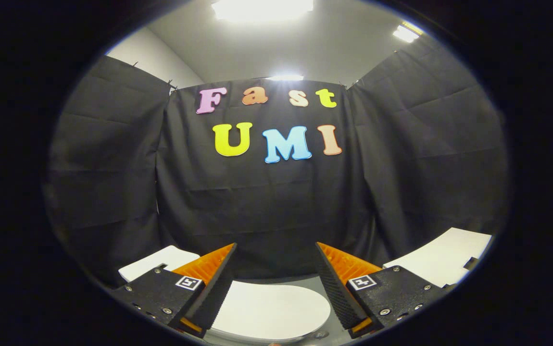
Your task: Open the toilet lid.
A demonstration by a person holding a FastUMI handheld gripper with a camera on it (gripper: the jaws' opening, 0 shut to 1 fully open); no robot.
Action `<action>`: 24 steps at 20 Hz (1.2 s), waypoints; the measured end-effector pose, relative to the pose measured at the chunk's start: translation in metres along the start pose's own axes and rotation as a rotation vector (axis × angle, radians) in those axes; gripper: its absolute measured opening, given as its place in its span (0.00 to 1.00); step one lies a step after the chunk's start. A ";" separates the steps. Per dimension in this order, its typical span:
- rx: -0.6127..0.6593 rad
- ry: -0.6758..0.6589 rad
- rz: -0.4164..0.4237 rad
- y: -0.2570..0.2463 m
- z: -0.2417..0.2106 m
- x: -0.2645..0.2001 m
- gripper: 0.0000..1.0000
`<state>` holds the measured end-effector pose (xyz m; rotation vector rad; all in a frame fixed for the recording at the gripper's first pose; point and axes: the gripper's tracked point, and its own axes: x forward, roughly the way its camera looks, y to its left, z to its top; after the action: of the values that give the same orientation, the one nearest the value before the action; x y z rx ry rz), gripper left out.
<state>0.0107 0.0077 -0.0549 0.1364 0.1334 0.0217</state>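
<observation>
The white toilet lid (271,310) lies flat and closed, low between and below my two fingers. My gripper (275,250) hangs above it, open, with a wide gap and nothing between the fingers. The fingertips point toward the black cloth wall beyond the lid. The lid's rounded far edge shows between the fingers; its near part is hidden by the fingers and their mounts.
A white block (158,262) stands beyond the left finger. A larger white slab (442,259) lies beyond the right finger. Black cloth walls (276,211) close the booth on three sides. A strip of grey floor (305,278) runs behind the lid.
</observation>
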 end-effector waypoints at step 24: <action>0.199 0.281 0.006 -0.034 -0.160 0.010 0.96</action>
<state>-0.0006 -0.0041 -0.2177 0.3328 0.4158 0.0333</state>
